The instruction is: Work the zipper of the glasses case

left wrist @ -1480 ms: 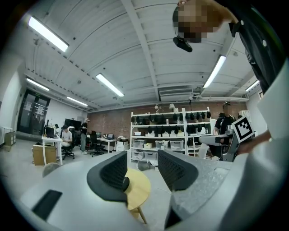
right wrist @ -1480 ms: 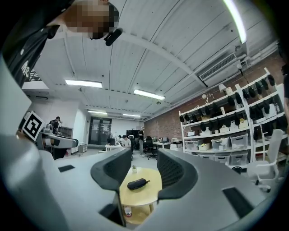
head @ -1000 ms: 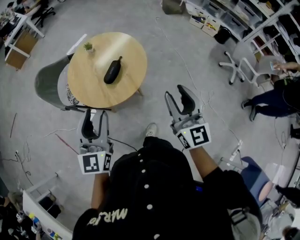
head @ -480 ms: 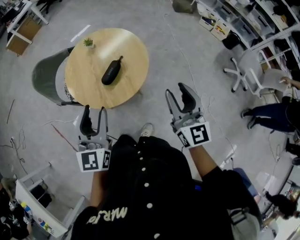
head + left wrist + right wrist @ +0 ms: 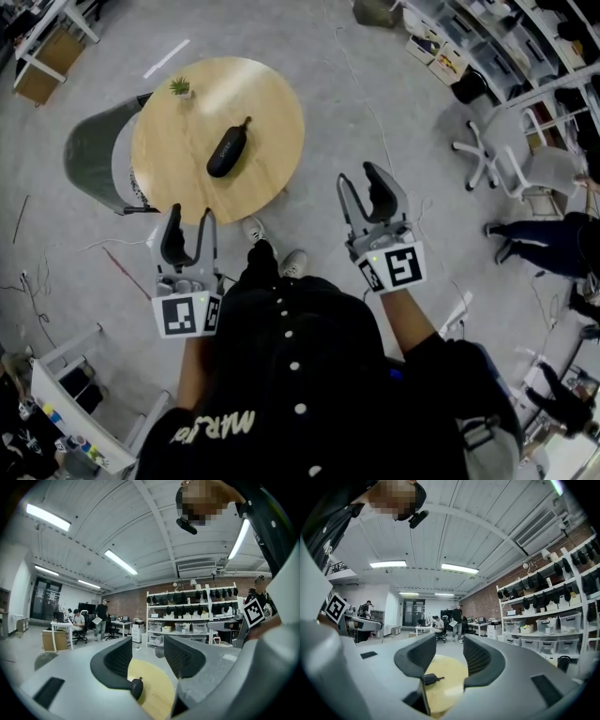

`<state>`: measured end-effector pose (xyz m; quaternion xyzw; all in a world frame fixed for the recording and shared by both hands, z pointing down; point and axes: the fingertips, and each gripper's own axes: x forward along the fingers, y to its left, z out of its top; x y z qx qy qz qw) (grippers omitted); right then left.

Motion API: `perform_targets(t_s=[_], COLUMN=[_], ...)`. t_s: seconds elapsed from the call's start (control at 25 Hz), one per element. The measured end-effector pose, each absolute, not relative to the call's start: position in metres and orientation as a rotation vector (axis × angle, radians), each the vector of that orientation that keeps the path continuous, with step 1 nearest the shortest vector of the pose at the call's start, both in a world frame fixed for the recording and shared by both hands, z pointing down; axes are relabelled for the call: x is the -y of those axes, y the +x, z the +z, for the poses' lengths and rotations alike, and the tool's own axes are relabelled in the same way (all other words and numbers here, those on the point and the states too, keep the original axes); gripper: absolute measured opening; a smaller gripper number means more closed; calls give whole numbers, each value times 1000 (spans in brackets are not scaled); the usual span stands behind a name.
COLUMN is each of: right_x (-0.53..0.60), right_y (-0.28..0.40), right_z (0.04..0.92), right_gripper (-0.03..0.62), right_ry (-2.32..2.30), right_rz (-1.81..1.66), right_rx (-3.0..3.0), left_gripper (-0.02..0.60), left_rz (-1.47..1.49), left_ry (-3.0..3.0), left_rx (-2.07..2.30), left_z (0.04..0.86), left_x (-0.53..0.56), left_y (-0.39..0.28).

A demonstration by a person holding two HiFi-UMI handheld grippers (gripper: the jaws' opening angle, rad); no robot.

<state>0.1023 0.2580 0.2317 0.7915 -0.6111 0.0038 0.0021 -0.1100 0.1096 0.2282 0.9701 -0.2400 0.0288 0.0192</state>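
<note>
Left gripper [image 5: 188, 227] and right gripper [image 5: 362, 184] have neared one glasses case [image 5: 228, 150].

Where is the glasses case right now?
The glasses case lies near the middle of the round wooden table, upper left in the head view, ahead of the left gripper; a small plant stands beyond it.

You wear a black top [image 5: 300, 375] with white buttons [image 5: 293, 366] down the front and pale lettering [image 5: 214, 428] low on one side, dark trousers [image 5: 263, 264] and light sneakers [image 5: 293, 263]. Your left tool [image 5: 189, 220] and right tool [image 5: 360, 180] are grey, with dark ribbed pads [image 5: 119, 657] and cubes [image 5: 187, 316] bearing black-and-white square markers.
</note>
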Motion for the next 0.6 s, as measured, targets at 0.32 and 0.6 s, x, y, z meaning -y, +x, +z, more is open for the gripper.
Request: perform_targets(t_s=[0.32,0.6], right_x=[-205,-148], right_y=[131,149], right_z=[218,209], right_gripper=[169,167], right_ry=[2494,2507], right_rz=[-25,-68], right_rx=[1891,1872], left_gripper=[198,198], left_rz=[32,13], left_ry=[3038,3043], left_rx=[735,714], left_z=[211,211], left_x=[-48,9], left_y=[-79,-61])
